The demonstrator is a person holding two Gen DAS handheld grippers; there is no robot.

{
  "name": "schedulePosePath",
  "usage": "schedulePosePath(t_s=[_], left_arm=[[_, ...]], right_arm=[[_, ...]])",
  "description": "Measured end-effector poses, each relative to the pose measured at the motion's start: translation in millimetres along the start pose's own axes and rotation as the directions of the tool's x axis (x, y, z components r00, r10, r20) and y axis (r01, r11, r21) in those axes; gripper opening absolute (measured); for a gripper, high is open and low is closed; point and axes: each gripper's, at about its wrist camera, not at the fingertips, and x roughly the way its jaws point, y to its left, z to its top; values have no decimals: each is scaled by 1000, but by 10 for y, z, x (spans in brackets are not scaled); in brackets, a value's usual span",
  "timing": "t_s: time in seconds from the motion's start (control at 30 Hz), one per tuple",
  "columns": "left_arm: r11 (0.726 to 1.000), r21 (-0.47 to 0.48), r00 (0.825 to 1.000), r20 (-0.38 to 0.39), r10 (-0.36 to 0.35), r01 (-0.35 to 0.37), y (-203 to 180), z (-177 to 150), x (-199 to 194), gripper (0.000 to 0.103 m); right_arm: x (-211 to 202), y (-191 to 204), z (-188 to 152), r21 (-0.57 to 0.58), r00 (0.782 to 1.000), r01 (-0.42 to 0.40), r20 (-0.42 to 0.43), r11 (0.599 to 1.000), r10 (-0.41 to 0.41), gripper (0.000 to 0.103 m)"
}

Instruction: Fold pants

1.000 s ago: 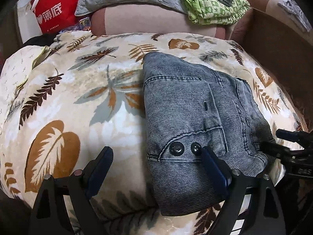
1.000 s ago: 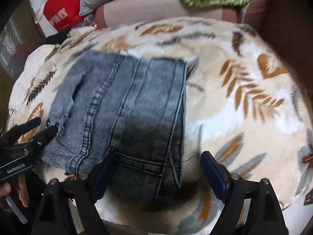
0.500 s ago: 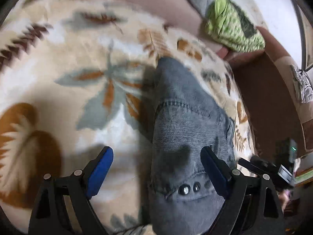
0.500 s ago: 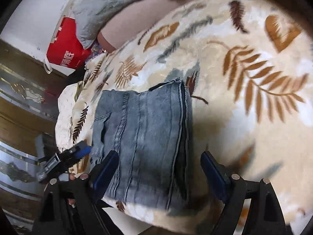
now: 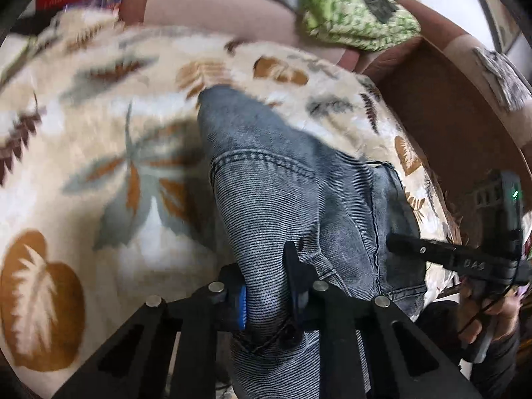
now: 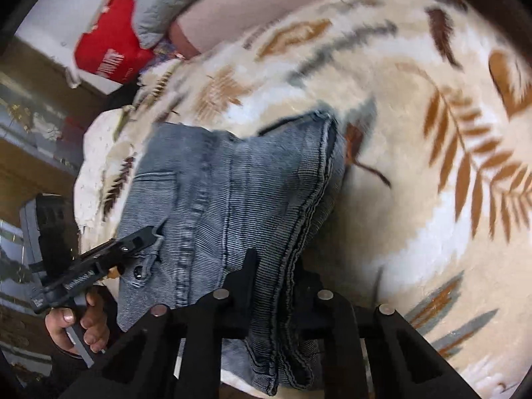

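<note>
The leaf-print blanket (image 5: 99, 179) spread out ahead of both my claws, blurred in each wrist view, its far edge running into a pinkish cushion (image 5: 212, 10) and a green patterned cloth (image 5: 352, 16) that the top of the frame cut off. A red bag (image 6: 109, 53) sat far off to the upper left of my right claw, its lettering too smeared to read.

The folded pants (image 5: 292, 199), grey-blue denim, lay on the blanket directly in front of me, their near end bunched up into both claws and running out of frame at the bottom, so I could not tell how many layers were stacked there.

My left gripper (image 5: 266, 286) was closed down to a narrow gap on a thick fold at the near left edge of the pants, the cloth swallowing most of both fingers; only a strip of blue pad (image 5: 242, 306) showed. My right gripper (image 6: 276, 286) was likewise clamped on the near right edge, where the stacked hems (image 6: 299, 232) hid its right finger almost entirely.

From the right wrist view, my left hand (image 6: 79, 326) showed wrapped around its handle, low and to the left, fingers curled, the wrist cut off by the frame.
</note>
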Motion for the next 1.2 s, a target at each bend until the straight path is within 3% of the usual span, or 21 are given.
schedulePosePath(t_s=[0.23, 0.33, 0.43, 0.47, 0.53, 0.57, 0.63, 0.7, 0.87, 0.93, 1.0, 1.03, 1.1, 1.2], left_arm=[[998, 35, 978, 203, 42, -50, 178, 440, -533, 19], [996, 7, 977, 194, 87, -90, 387, 608, -408, 21], [989, -34, 980, 136, 145, -142, 577, 595, -105, 25], [986, -41, 981, 103, 165, -162, 628, 554, -5, 27], [972, -66, 974, 4, 226, -225, 746, 452, 309, 44], [967, -76, 970, 20, 243, -241, 768, 434, 334, 59], [949, -121, 953, 52, 299, -291, 818, 409, 248, 79], [949, -144, 955, 57, 291, -280, 806, 399, 103, 79], [950, -126, 934, 182, 306, -287, 595, 156, -361, 83], [938, -96, 926, 156, 343, -332, 548, 74, -286, 84], [927, -65, 924, 75, 374, -370, 557, -2, 8, 84], [930, -76, 929, 60, 365, -360, 590, -40, 14, 84], [929, -109, 928, 82, 364, -355, 607, -46, -86, 84], [925, -86, 917, 125, 379, -371, 500, -11, -278, 84]], right_arm=[[-305, 503, 468, -93, 988, -35, 147, 995, 49, 16], [-169, 691, 713, -137, 980, -34, 190, 990, 60, 16], [149, 682, 796, -117, 990, -27, 134, 993, 43, 17], [263, 666, 781, -113, 993, -15, 118, 994, 28, 19], [587, 581, 728, -98, 998, 49, 45, 994, -44, 26], [743, 542, 692, -94, 995, 102, 11, 990, -102, 31], [837, 508, 618, -106, 986, 164, 27, 981, -162, 50], [675, 526, 551, -97, 980, 193, 72, 976, -186, 55], [93, 789, 188, -167, 949, 246, 243, 955, -202, 62], [106, 888, -16, -198, 932, 290, 279, 936, -230, 76], [412, 887, -151, -255, 917, 380, 230, 889, -326, 77], [671, 840, -201, -289, 913, 406, 158, 867, -375, 77], [654, 800, -209, -265, 917, 393, 188, 881, -352, 78], [351, 861, -184, -244, 910, 402, 212, 883, -356, 78]])
